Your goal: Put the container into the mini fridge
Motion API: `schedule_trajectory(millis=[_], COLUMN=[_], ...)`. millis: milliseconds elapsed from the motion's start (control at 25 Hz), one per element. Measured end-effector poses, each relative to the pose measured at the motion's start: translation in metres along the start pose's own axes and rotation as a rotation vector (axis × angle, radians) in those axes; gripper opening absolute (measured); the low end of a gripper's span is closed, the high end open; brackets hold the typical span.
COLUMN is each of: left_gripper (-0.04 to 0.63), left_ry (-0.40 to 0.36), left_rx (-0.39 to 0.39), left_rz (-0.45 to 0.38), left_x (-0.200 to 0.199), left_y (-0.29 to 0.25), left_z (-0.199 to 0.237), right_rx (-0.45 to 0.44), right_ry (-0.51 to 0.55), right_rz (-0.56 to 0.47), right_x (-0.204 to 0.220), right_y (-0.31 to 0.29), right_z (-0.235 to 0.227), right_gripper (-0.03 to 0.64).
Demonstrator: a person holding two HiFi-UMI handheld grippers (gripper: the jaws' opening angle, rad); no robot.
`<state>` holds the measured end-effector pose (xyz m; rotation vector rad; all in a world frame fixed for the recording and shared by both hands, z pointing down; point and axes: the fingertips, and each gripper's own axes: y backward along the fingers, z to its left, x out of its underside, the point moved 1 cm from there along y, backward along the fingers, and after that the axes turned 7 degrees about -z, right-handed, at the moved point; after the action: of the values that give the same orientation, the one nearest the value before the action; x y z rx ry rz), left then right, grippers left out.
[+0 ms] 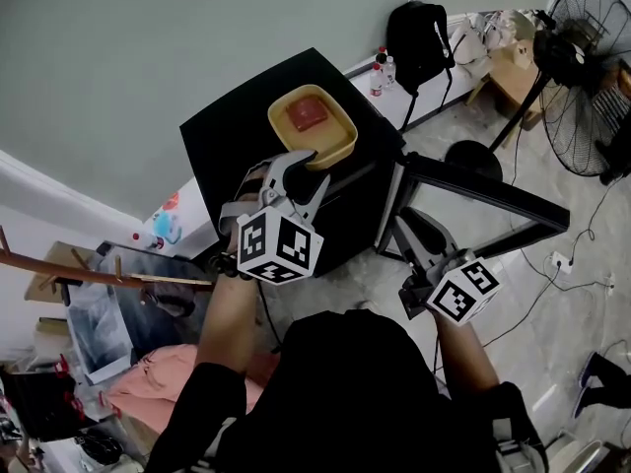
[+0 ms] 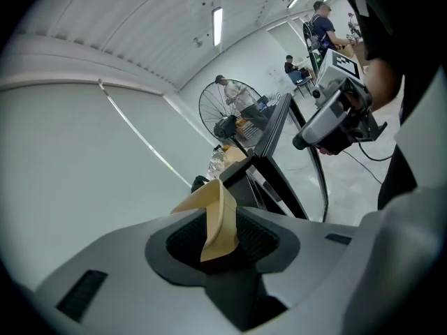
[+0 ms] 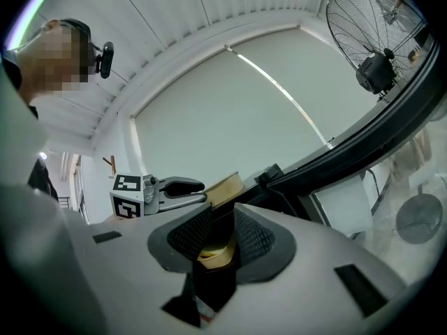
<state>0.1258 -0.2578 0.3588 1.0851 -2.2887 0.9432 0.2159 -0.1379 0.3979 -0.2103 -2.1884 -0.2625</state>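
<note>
The container [image 1: 312, 124] sits on top of the mini fridge [image 1: 227, 146], not inside it, with a red block [image 1: 308, 114] lying in it. Our left gripper [image 1: 314, 170] has its 2 jaws open astride the container's near rim; the thin wall stands between the pads [image 2: 255, 239] but is not clamped. We judge the main risk is that 1 pinch on 1 edge lets the container sag once lifted, so the block slides or the rim slips free. A push while closing could also shove it back across the top. Our right gripper [image 1: 406, 225] hangs low by the open door [image 1: 493, 195], jaws narrowly apart over something dark. We cannot tell whether it grips anything. If the door is not held, it may swing into the container's path on the way down.
</note>
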Motion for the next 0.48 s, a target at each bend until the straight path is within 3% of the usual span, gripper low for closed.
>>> schedule_trajectory(millis=[200,360,480], left_gripper=[0.136,0.075,0.064], left_ry=[-0.033,-0.05,-0.033], left_rx=[0.036,0.053,0.092], left_rz=[0.038,0.058,0.054], left_x=[0.002,0.004,0.004], left_y=[-0.004,-0.005,0.0], left_z=[-0.003,-0.002,-0.004], right_rx=[-0.012,-0.01,-0.009], right_ry=[-0.015,-0.016,-0.074], right_rz=[0.01,0.027,0.029], right_x=[0.005,0.011,0.013], right_y=[-0.003,-0.006,-0.008], right_z=[0.005,0.006,0.008], right_gripper=[0.115,0.109,0.104])
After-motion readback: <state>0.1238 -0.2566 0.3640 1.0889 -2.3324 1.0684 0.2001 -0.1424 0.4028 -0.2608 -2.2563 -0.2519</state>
